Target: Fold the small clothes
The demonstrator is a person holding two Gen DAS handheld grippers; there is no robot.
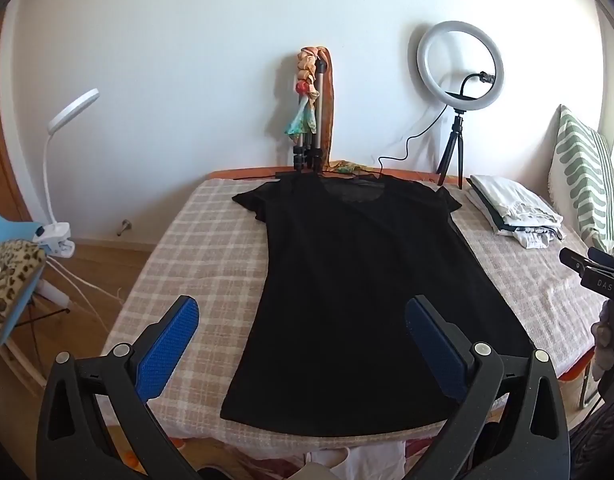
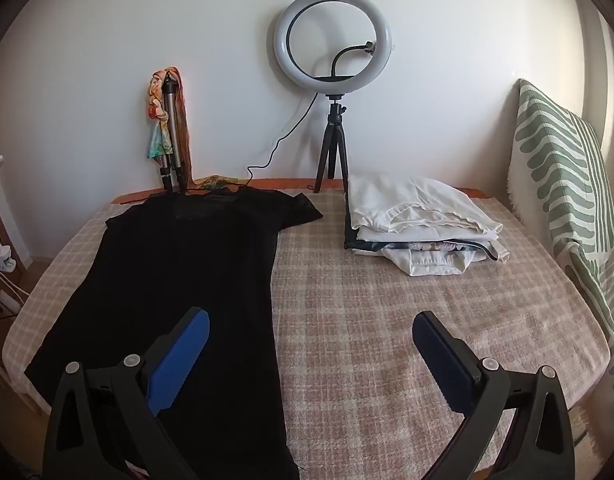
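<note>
A black short-sleeved top (image 1: 347,292) lies spread flat on the checked table (image 1: 195,248), neck toward the wall and hem at the near edge. My left gripper (image 1: 303,324) hovers open above the hem's left part, nothing between its blue pads. In the right wrist view the same black top (image 2: 175,280) fills the left half of the checked table (image 2: 387,320). My right gripper (image 2: 311,340) is open too, its left pad above the top's right edge and its right pad above bare cloth. The right gripper's body (image 1: 595,272) shows at the left wrist view's right edge.
A stack of folded white clothes (image 2: 419,220) sits at the back right. A ring light on a tripod (image 2: 333,80) and a second tripod draped with a scarf (image 2: 169,128) stand against the wall. A green-striped cushion (image 2: 563,184) leans on the right. A clip lamp (image 1: 59,184) stands left.
</note>
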